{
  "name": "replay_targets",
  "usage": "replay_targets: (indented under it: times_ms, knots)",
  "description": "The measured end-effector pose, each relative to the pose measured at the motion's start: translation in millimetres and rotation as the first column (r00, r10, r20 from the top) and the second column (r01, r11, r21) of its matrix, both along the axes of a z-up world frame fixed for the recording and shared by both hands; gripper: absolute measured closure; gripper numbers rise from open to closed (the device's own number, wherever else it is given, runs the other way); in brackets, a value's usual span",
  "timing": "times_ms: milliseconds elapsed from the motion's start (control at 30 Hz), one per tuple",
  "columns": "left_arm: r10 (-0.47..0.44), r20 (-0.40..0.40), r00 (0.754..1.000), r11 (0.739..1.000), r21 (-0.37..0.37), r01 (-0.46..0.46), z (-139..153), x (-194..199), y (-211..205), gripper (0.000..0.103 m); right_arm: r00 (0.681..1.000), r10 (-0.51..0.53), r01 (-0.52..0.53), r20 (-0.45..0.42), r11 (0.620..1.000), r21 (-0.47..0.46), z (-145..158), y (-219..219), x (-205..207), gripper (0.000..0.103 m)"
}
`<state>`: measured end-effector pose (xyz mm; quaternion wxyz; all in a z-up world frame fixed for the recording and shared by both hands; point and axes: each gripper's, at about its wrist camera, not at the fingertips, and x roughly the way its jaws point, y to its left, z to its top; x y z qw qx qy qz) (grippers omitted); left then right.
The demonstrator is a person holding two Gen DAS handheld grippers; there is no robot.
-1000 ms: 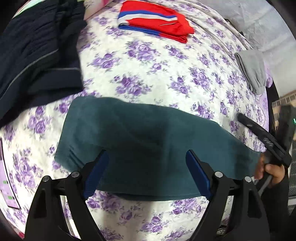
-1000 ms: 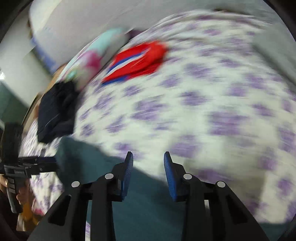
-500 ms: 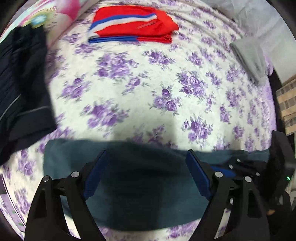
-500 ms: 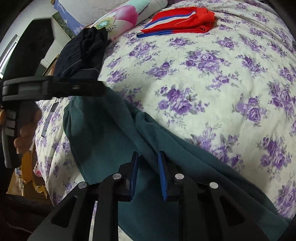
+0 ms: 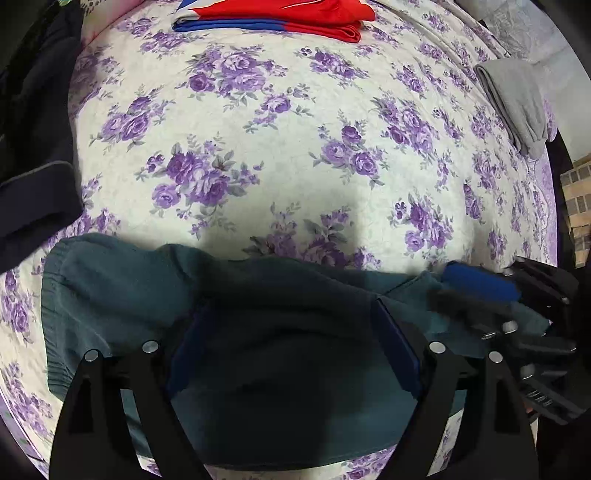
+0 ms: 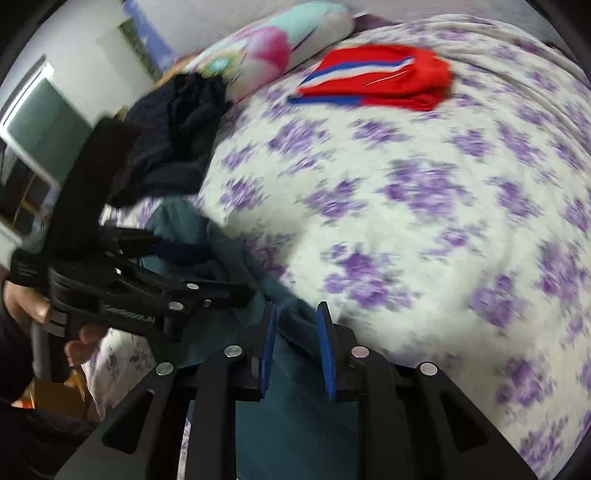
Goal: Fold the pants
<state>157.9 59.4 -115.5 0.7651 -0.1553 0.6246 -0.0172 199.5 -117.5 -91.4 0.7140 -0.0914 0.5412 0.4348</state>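
Observation:
The dark teal pants (image 5: 288, 354) lie folded along the near edge of the floral bed; they also show in the right wrist view (image 6: 295, 417). My left gripper (image 5: 291, 343) is open wide with the teal cloth bunched between its blue pads, low on the cloth. My right gripper (image 6: 295, 347) is narrowly shut on a fold of the pants. It shows at the right of the left wrist view (image 5: 480, 291), close beside the left gripper. The left gripper shows at the left of the right wrist view (image 6: 192, 269).
Folded red, white and blue clothing (image 5: 280, 16) lies at the far side of the floral bedspread (image 5: 295, 147). A dark navy garment (image 5: 33, 122) lies at left. Folded grey cloth (image 5: 517, 99) sits at the right edge. A colourful pillow (image 6: 258, 55) is at the head.
The right gripper has carried its end of the pants toward the left gripper, so the two now sit close together. The left gripper has dropped lower onto the cloth.

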Motion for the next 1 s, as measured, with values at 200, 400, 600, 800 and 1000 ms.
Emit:
replay_targets:
  times_ms: [200, 400, 600, 800, 1000]
  knots:
    - [-0.022, 0.000, 1.000, 1.000, 0.020, 0.022, 6.0, -12.8, 0.4, 0.021, 1.000, -0.008, 0.008, 0.019, 1.000, -0.011, -2.6, 1.7, 11.2, 0.096]
    - [-0.116, -0.010, 0.993, 0.988, 0.099, 0.116, -7.4, -33.4, 2.7, 0.021, 0.992, -0.088, 0.086, 0.092, 0.996, 0.026, 18.8, -7.7, 46.9, 0.096]
    - [-0.105, -0.028, 0.994, 0.992, 0.067, 0.107, -1.5, -34.6, 7.5, 0.021, 0.987, -0.111, 0.117, 0.112, 0.992, -0.045, -13.4, -1.7, 55.7, 0.081]
    - [0.047, 0.072, 0.996, 0.996, -0.080, -0.041, 31.3, -43.6, 44.5, 0.021, 0.970, -0.228, 0.227, 0.086, 0.974, 0.028, 18.4, -52.5, 49.5, 0.072]
    - [0.148, 0.037, 0.988, 0.988, 0.038, -0.150, 10.9, -36.9, 76.3, 0.022, 0.973, -0.183, 0.206, 0.142, 0.964, -0.168, -15.7, -66.1, 25.6, 0.074]
